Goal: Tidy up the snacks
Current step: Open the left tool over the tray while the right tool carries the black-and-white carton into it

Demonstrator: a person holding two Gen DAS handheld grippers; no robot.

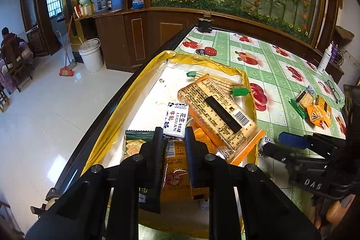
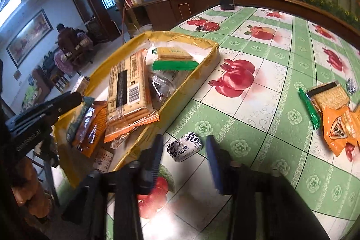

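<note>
Left wrist view: the left gripper [image 1: 173, 134], low in the frame, is clenched on one white nougat packet [image 1: 176, 119] above the yellow box [image 1: 117, 109] at centre. Inside lie one long cracker pack [image 1: 216, 109], orange packets [image 1: 177, 172] and one green-ended pack [image 1: 225, 82]. At right the right gripper [image 1: 273, 145] reaches toward one small wrapped candy [image 1: 265, 147]. At the far right edge, a loose heap of snacks [image 1: 315, 107] sits on the fruit-print tablecloth [image 1: 270, 55].

Right wrist view: the right gripper [image 2: 184, 150] is released, jaws either side of the one candy [image 2: 184, 146] on the cloth, not touching it, just beside the box wall [image 2: 198, 82]. The left gripper [image 2: 56, 105] enters from the left edge.
</note>
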